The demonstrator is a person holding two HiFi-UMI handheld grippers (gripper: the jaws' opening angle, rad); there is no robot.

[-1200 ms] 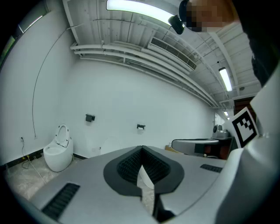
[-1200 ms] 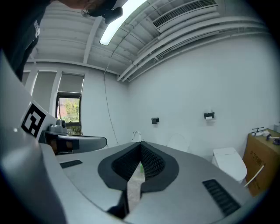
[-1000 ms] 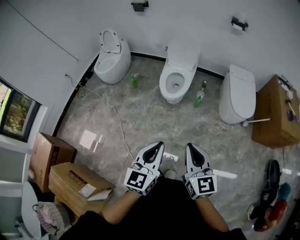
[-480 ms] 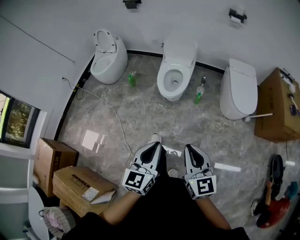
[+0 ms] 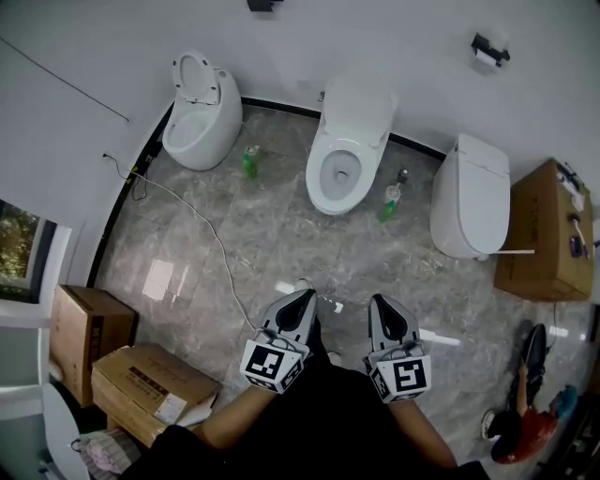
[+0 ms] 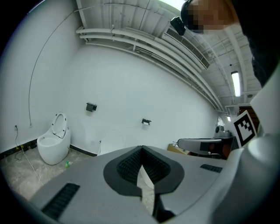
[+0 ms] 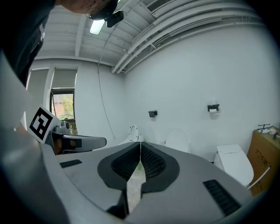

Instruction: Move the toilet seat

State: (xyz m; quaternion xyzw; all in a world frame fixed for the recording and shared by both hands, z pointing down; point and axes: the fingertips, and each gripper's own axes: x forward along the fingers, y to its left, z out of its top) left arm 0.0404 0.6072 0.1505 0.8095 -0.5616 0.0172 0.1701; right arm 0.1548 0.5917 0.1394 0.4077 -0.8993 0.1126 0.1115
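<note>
Toilet seat (image 5: pixel 319 184) now lies nearer ahead of our jaws; left gripper (image 5: pixel 304 298) and right gripper (image 5: pixel 380 302) stay clenched, empty

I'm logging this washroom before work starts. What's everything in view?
toilets: three, white, along the far wall; left and middle open, right closed
bottles: two, green, on the floor either side of the middle toilet
boxes: three, brown; two lower left, one far right
cable: one, white, across the floor from the left wall
holders: two, black, on the far wall
left gripper: grey, shut, empty
right gripper: grey, shut, empty
</note>
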